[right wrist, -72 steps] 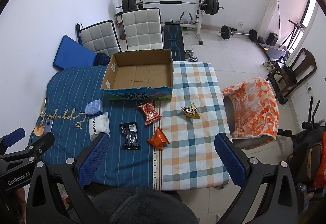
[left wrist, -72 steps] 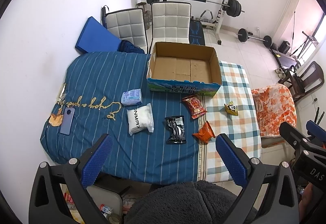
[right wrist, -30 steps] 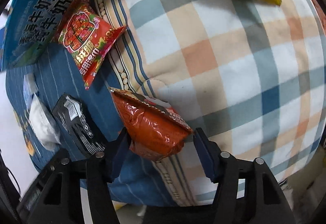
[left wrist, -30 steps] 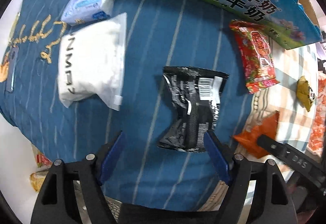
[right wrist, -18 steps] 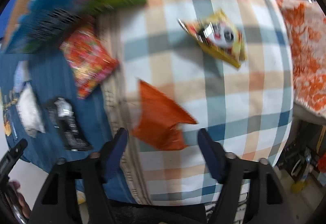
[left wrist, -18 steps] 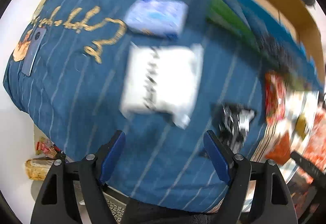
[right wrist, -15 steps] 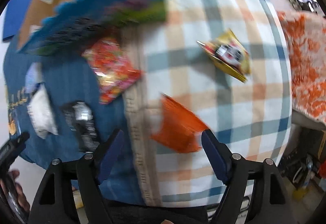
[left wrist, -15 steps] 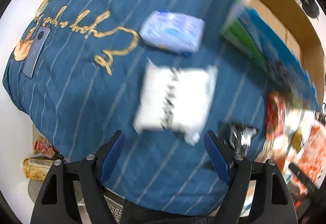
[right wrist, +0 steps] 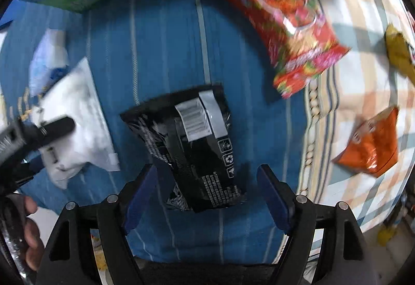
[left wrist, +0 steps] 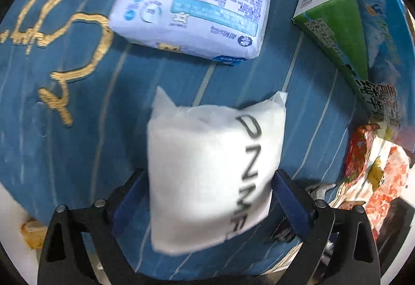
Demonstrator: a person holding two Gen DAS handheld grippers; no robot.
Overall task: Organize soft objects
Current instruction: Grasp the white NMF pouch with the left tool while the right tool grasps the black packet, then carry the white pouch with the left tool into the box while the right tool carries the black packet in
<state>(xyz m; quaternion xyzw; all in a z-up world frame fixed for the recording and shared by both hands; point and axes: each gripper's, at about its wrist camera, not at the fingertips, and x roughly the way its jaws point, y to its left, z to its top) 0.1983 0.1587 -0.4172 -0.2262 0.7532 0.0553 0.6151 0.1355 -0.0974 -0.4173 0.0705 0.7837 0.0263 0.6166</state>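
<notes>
The left gripper (left wrist: 210, 199) has its blue fingers (left wrist: 290, 203) spread wide around the white pouch (left wrist: 212, 168), one on each side of its near end; contact looks likely but blur hides whether the pads press it. The pouch lies on the blue striped cover (left wrist: 77, 103) of the bed, printed with dark letters. Just beyond it, toward the far edge, sits a blue and white tissue pack (left wrist: 192, 9), apart from the pouch, beside gold script embroidery (left wrist: 75, 51). The printed carton (left wrist: 363, 33) stands toward the far right. In the right wrist view, the right gripper (right wrist: 207, 194) is open wide with its fingers (right wrist: 272, 199) astride the near end of the black snack bag (right wrist: 192, 147), the left finger close against the bag and the right one apart from it. This bag lies on the blue cover near its seam with the checked cloth (right wrist: 363, 77). A red snack bag (right wrist: 282, 33) lies beyond it by the carton's wall, straddling the seam. On the checked cloth rest an orange bag (right wrist: 371, 147) near the right edge and a yellow packet (right wrist: 399, 54) farther off.
</notes>
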